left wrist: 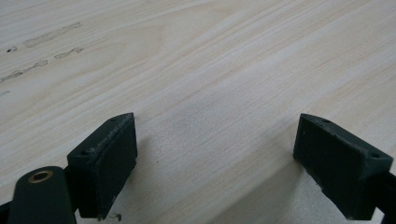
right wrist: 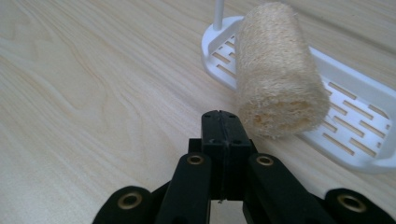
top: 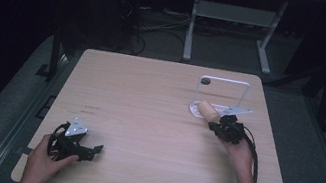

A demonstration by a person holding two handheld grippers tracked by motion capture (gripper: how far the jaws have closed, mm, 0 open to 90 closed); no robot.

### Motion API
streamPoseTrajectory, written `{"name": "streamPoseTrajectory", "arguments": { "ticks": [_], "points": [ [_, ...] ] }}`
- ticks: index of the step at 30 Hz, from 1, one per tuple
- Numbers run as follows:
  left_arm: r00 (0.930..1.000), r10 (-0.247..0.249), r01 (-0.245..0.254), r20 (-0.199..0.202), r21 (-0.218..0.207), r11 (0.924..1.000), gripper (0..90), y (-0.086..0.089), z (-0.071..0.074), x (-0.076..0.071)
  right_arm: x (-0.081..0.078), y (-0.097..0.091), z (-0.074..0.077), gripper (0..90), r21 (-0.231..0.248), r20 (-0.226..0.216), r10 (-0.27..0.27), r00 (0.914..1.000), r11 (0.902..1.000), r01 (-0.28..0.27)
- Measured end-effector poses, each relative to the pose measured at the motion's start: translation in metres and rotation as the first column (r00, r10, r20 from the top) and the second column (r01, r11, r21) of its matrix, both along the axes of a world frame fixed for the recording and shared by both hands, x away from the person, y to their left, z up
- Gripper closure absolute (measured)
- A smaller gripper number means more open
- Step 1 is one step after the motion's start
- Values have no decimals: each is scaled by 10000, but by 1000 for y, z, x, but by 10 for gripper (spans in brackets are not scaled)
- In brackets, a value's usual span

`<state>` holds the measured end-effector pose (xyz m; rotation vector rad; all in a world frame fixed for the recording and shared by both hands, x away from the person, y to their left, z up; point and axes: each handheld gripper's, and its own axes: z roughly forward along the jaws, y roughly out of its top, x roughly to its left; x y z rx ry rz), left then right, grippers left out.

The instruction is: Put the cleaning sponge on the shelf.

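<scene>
Right gripper view: right gripper (right wrist: 223, 122) sitting clenched, empty, beside loofah (right wrist: 276, 70).
Loofah leaning on white rack (right wrist: 359, 126); left gripper (left wrist: 212, 154) resting released on desk (left wrist: 210, 70).

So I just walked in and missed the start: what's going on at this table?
A person works two hand-held grippers at a wooden table. The right gripper has its jaws shut with nothing between them, right beside a loofah roll that lies partly on a white slotted rack. The left gripper sits open near the table's front edge, holding nothing.
</scene>
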<state>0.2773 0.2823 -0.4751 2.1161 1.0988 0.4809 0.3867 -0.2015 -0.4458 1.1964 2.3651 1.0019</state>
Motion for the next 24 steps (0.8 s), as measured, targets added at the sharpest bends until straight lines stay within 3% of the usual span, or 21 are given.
{"name": "streamPoseTrajectory", "arguments": {
  "ticks": [14, 24],
  "points": [
    [10000, 1, -1, 7, -10, 10000, 129, 0, 0, 0, 12, 1, -18, 896, -4, -259, -263, 9993, 9997, 263],
    [10000, 3, -3, 7, -10, 10000, 130, 0, 0, 0, 14, -4, -19, 896, -164, -74, -532, 9986, 9985, 531]
  ]
}}
